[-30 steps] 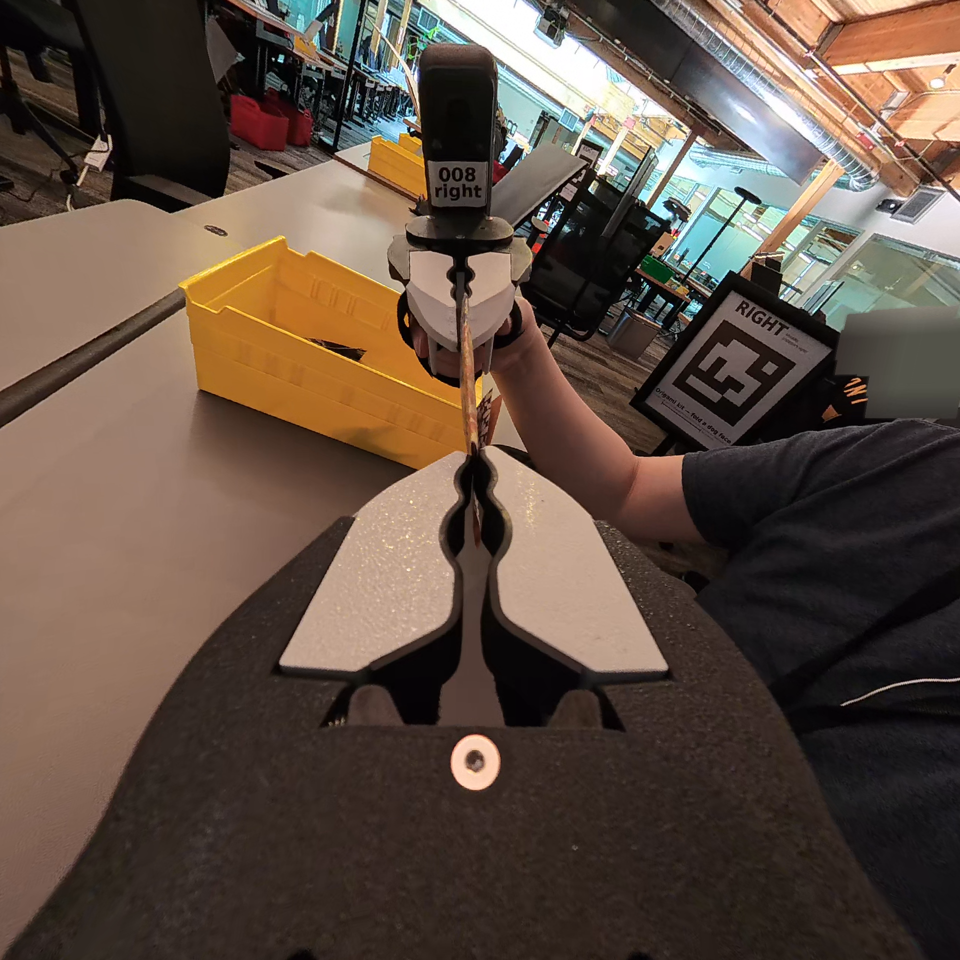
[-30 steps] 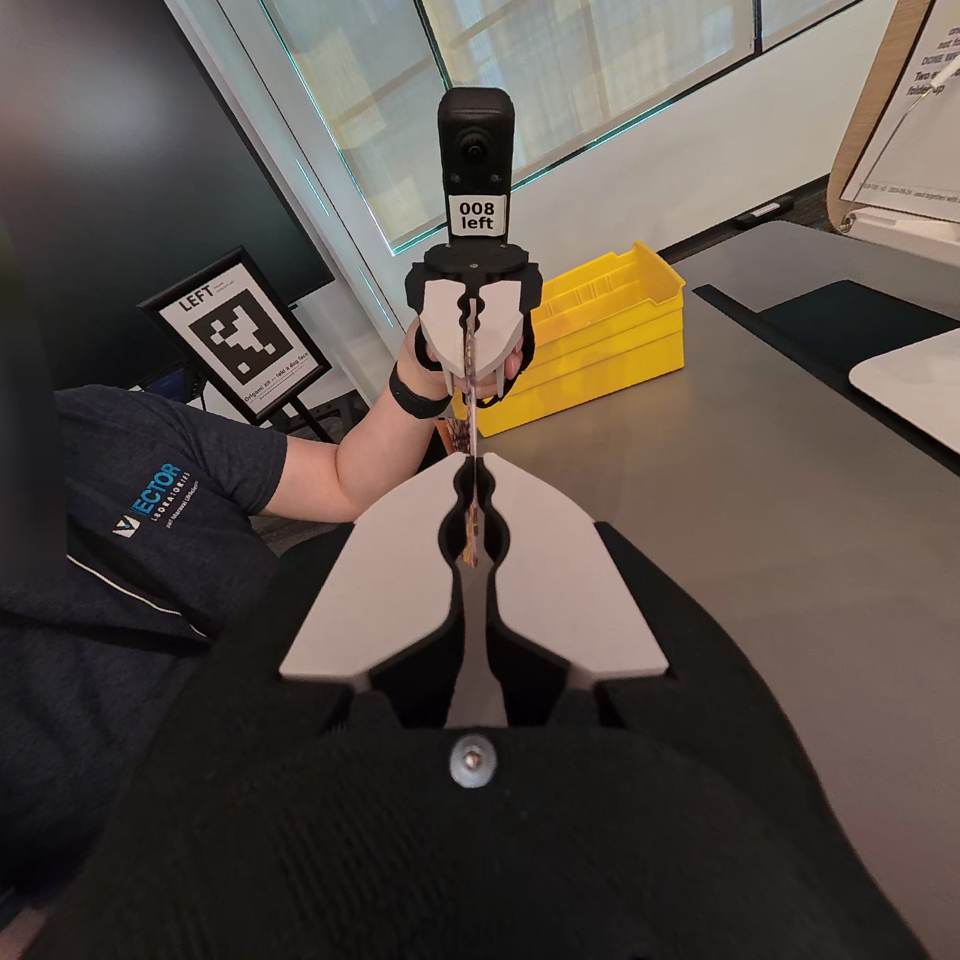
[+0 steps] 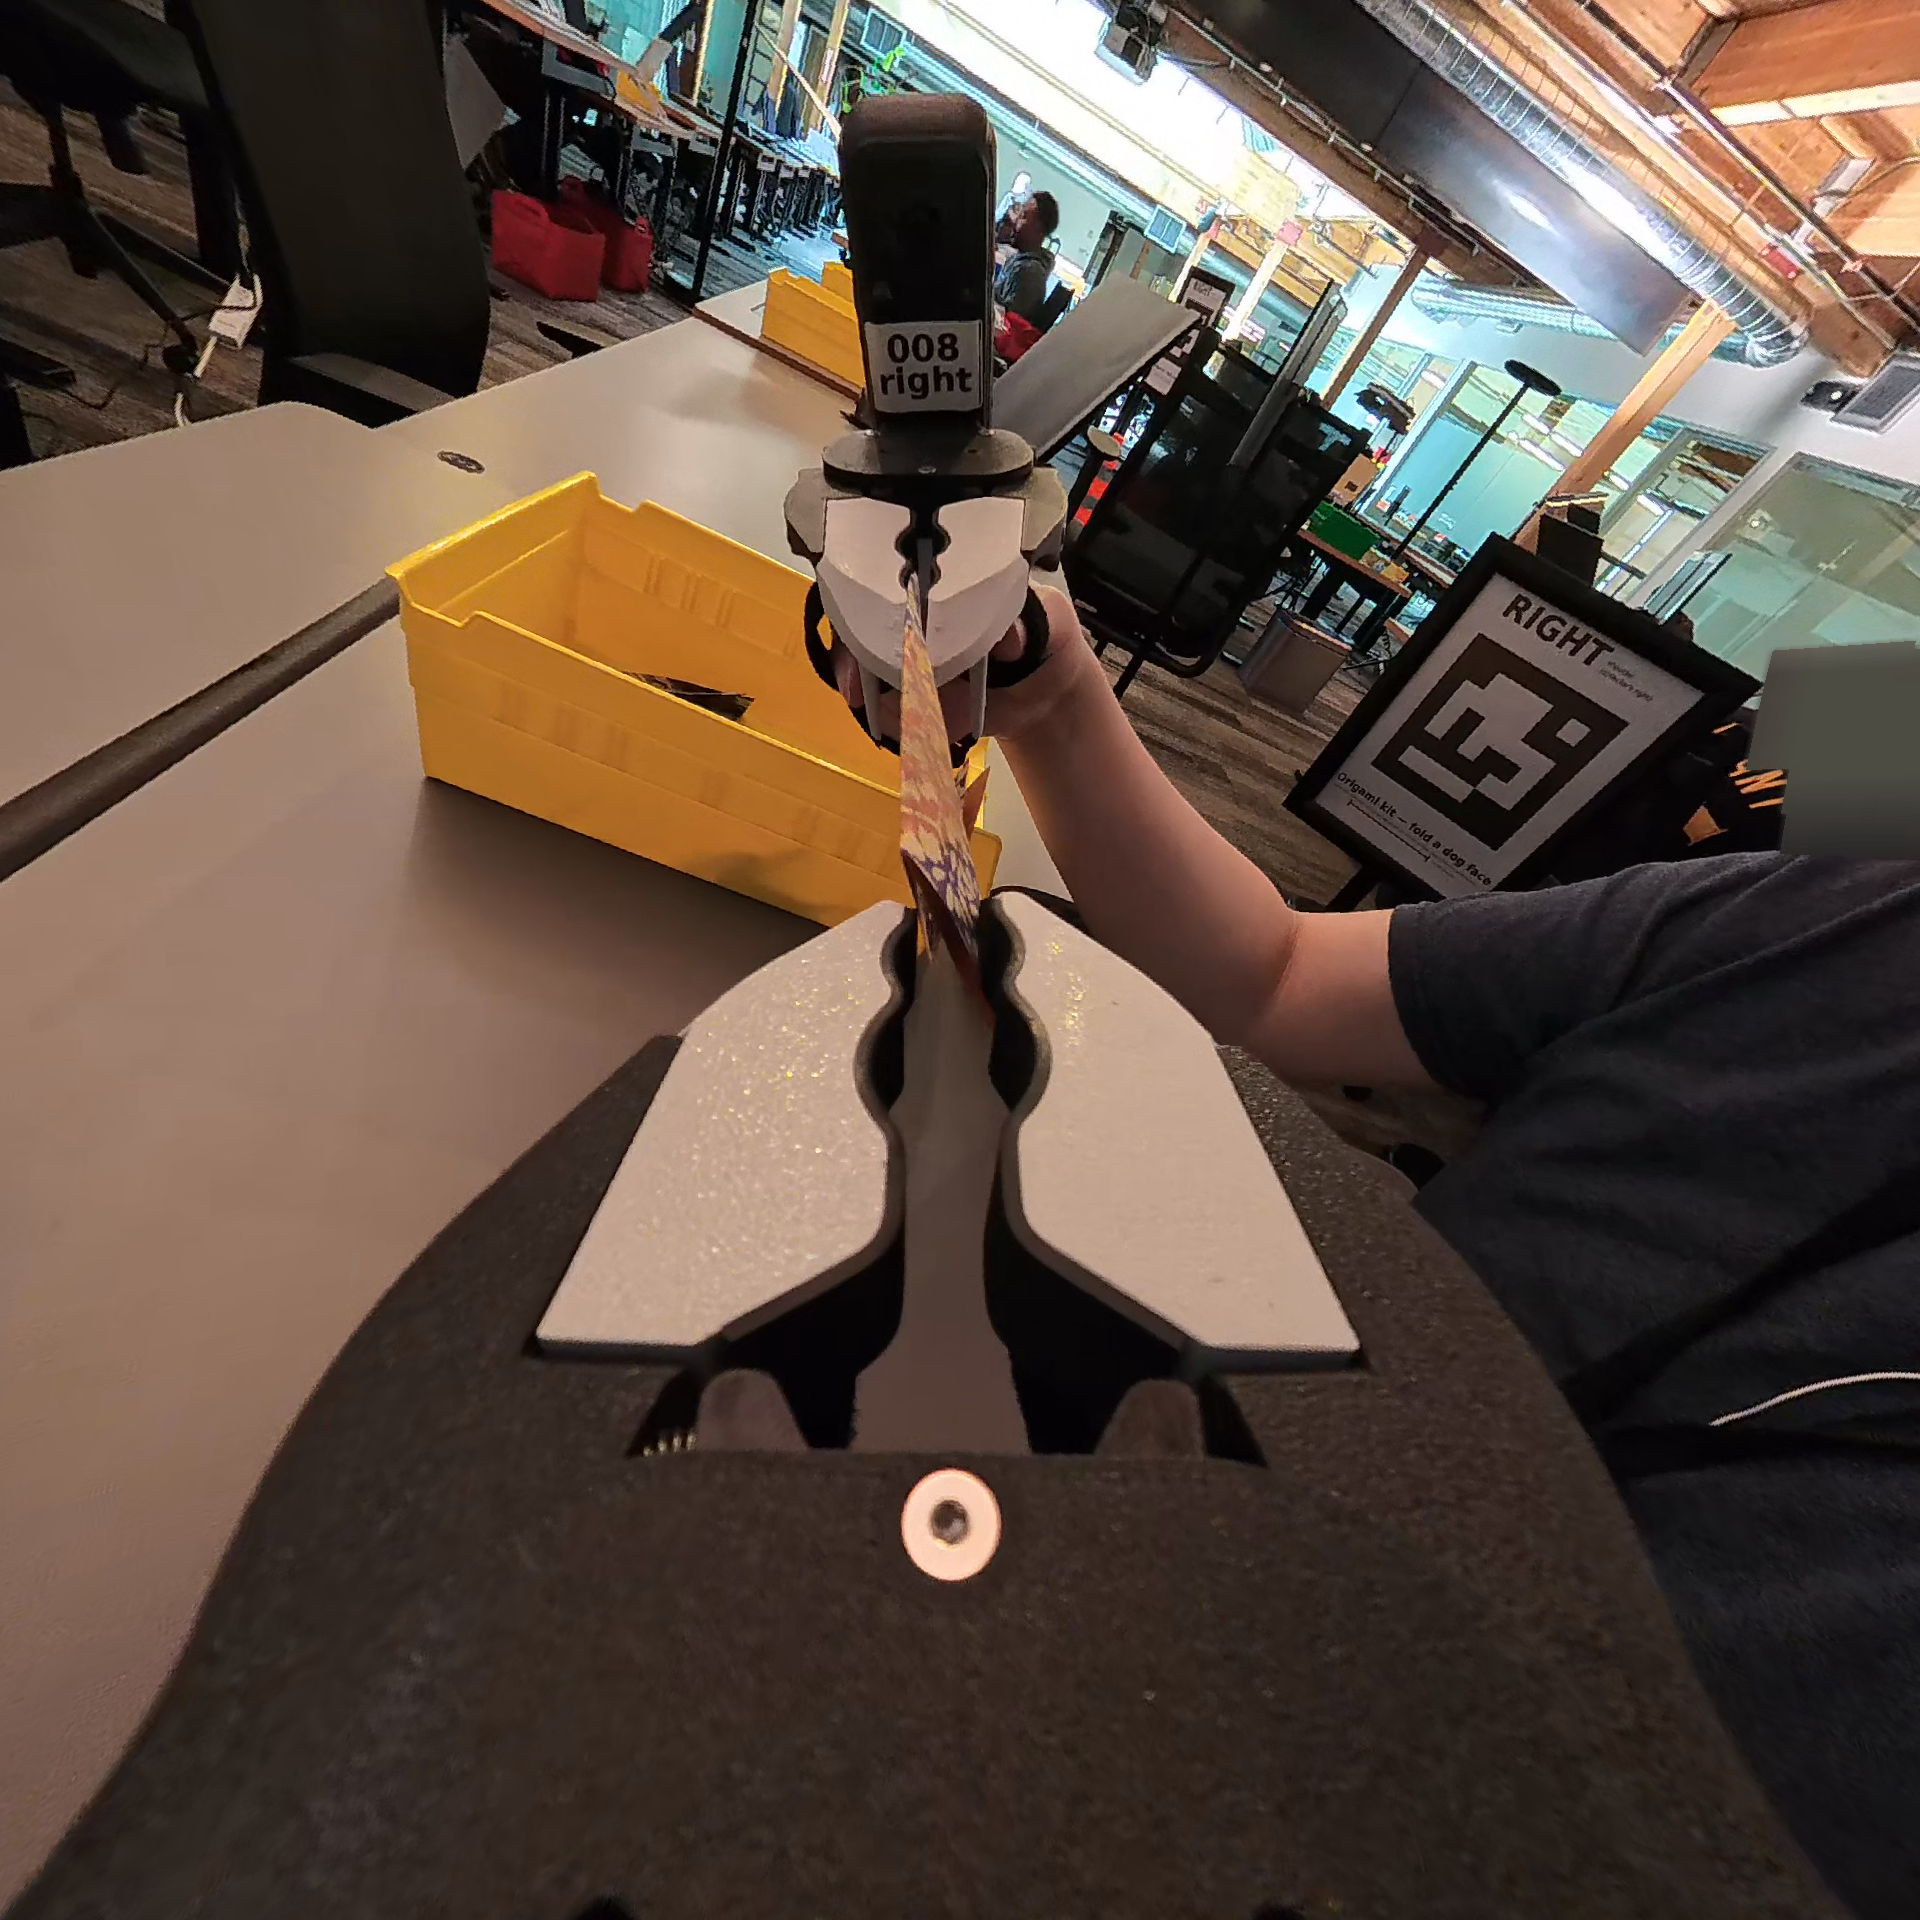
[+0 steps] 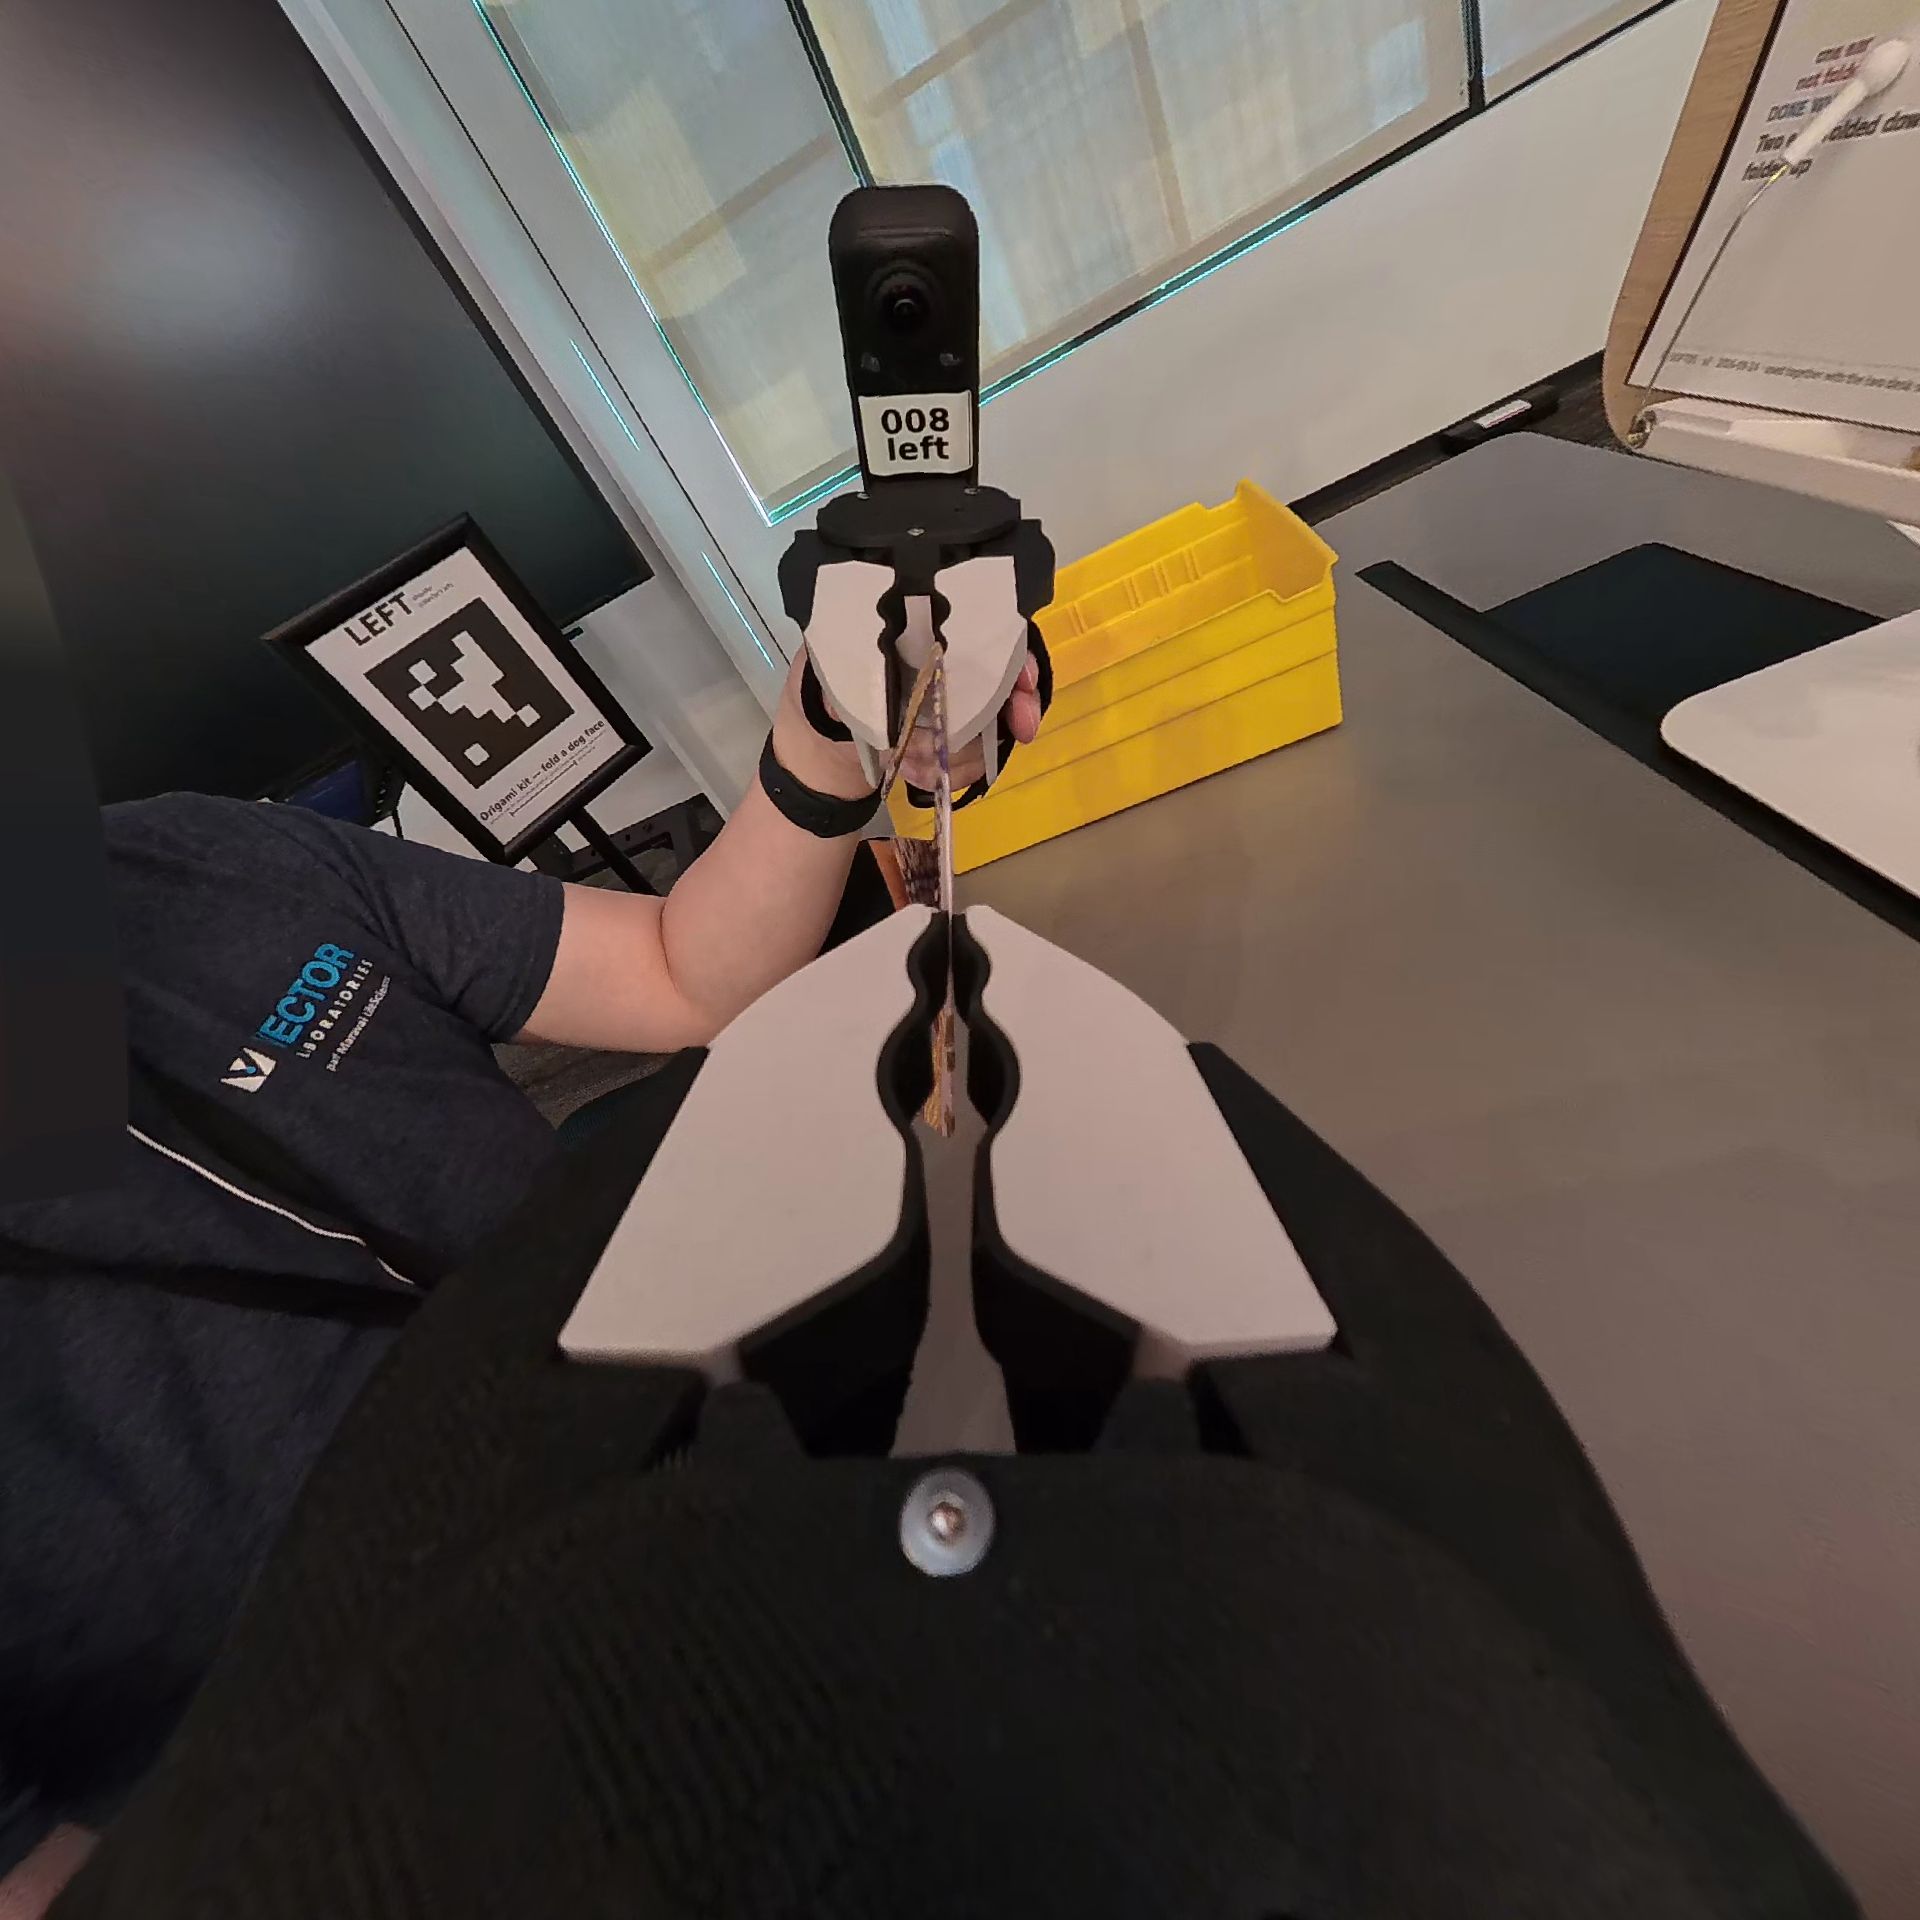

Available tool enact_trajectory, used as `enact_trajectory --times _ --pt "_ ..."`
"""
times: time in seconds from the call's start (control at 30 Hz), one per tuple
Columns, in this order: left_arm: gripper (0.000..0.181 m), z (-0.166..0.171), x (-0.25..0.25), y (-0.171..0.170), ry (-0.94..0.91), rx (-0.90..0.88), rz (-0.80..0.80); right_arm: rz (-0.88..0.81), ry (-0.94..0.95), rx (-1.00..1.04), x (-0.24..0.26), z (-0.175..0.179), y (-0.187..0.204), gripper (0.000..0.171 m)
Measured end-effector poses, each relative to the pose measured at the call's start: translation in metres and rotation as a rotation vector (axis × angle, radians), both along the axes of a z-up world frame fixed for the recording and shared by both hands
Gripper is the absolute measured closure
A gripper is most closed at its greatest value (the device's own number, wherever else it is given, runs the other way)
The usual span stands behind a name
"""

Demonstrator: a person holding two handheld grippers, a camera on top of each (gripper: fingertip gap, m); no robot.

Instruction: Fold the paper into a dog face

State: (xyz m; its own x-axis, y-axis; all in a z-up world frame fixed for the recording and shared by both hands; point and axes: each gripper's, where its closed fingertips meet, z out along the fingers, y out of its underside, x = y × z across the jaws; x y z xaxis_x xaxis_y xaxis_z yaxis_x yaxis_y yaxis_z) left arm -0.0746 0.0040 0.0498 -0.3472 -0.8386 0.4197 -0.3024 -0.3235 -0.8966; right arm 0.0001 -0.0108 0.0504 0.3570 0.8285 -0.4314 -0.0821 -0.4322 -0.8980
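Both grippers face each other above the grey surface (image 3: 260,1039), paper (image 3: 935,821) strung between them edge-on. Left gripper (image 3: 943,925): fingers parted w/ a clear gap at the tips, paper end sits inside the gap leaning toward the right-hand finger; not clamped on it as far as the left wrist view shows. Right wrist view agrees: left gripper (image 4: 912,743) w/ fingers apart, paper (image 4: 943,862) passing between them. Right gripper (image 4: 948,920): fingers pinched together on the paper, tips nearly meeting, paper edge running down into the wavy slot. In the left wrist view the right gripper (image 3: 928,665) also looks closed on the paper's far end. Paper is patterned, orange/yellow/purple, folded, held in the air, off the surface. Each gripper is held by a person's hand, left hand (image 4: 831,727) w/ a dark wristband, right hand (image 3: 1039,675) bare. Yellow bin (image 3: 582,707) sits on the surface behind the right gripper, something dark lying inside it; a second yellow bin (image 4: 1174,665) sits behind the left gripper in the right wrist view. Framed marker sign (image 3: 1507,738) stands off the surface on the right, another sign (image 4: 457,696) on the left. Person wears a dark navy shirt (image 3: 1662,1143).
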Motion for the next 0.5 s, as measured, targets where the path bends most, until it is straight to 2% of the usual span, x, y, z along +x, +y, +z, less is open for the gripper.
enact_trajectory --times 0.5 --pt "0.171 -0.001 0.000 0.002 0.005 0.000 0.008 -0.037 0.025 0.005 0.011 0.005 0.001 0.169"
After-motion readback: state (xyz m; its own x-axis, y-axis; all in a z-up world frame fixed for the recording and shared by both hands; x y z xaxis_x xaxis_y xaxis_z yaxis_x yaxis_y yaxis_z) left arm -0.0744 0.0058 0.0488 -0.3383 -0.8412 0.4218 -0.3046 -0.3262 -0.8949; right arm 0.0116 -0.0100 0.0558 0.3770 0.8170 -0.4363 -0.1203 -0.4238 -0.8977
